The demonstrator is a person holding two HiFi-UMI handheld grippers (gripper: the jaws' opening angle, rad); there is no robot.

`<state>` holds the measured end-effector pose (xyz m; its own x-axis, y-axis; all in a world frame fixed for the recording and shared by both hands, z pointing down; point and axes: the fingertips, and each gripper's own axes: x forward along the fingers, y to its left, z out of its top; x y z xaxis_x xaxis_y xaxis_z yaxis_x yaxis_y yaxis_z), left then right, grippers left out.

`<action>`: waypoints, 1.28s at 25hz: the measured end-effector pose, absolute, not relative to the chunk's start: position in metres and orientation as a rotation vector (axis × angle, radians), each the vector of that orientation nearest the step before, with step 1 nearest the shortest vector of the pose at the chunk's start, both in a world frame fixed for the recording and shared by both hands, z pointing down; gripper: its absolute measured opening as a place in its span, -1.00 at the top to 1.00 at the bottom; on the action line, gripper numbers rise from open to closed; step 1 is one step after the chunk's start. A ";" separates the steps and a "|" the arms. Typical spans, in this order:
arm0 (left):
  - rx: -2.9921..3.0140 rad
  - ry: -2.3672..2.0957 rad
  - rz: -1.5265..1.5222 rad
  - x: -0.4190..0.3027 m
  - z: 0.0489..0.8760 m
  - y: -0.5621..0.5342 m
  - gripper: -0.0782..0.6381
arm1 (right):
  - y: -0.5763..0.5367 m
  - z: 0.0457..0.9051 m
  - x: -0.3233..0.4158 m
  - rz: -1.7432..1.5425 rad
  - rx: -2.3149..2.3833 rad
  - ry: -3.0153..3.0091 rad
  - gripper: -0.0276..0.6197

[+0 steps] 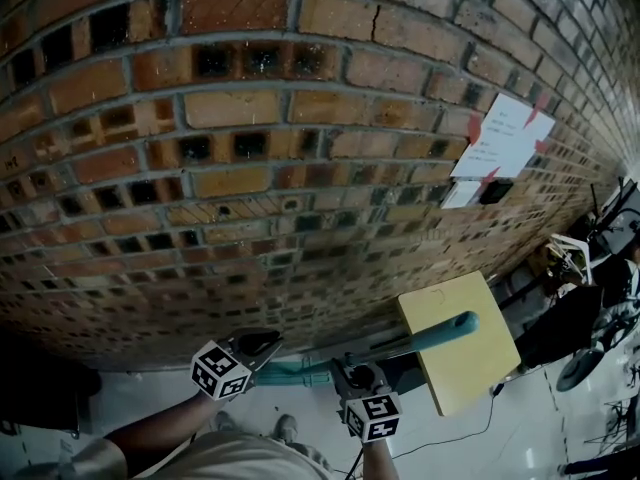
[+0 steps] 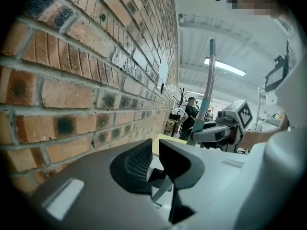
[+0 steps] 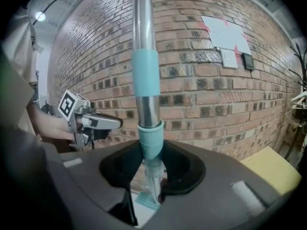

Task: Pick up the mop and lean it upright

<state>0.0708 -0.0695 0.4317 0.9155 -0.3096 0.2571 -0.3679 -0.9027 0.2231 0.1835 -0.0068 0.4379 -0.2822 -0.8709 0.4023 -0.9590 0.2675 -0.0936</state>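
- Right gripper [image 3: 151, 166] clenched on the mop handle [image 3: 145, 71] — a single narrow hold, so the pole could pivot or slip.
- Left gripper [image 2: 154, 153] released, empty — nothing steadies a swing into the brick wall [image 1: 250, 148].

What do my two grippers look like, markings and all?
Both the left gripper and right gripper have grey bodies, dark jaws and a white cube with black square markers. The person wears a light top.

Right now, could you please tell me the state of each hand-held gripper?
Left hand-held gripper: jaws slightly apart, holding nothing.
Right hand-held gripper: closed on the mop handle.
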 end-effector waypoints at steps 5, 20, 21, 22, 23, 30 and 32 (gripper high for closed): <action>2.811 -0.512 0.307 0.082 0.425 -0.074 0.61 | -0.003 0.426 0.207 0.474 1.759 -2.247 0.52; 2.828 -0.511 0.316 0.115 0.411 -0.092 0.61 | -0.004 0.420 0.248 0.464 1.800 -2.197 0.52; 2.830 -0.505 0.319 0.117 0.411 -0.091 0.61 | -0.004 0.421 0.249 0.463 1.802 -2.195 0.52; 2.832 -0.499 0.323 0.119 0.412 -0.090 0.61 | -0.004 0.421 0.250 0.462 1.805 -2.194 0.52; 2.834 -0.493 0.328 0.120 0.412 -0.089 0.61 | -0.004 0.421 0.251 0.463 1.806 -2.193 0.52; 2.831 -0.481 0.344 0.124 0.417 -0.089 0.61 | -0.002 0.428 0.256 0.487 1.815 -2.192 0.52; 2.829 -0.482 0.348 0.123 0.419 -0.090 0.61 | -0.002 0.431 0.257 0.499 1.811 -2.194 0.52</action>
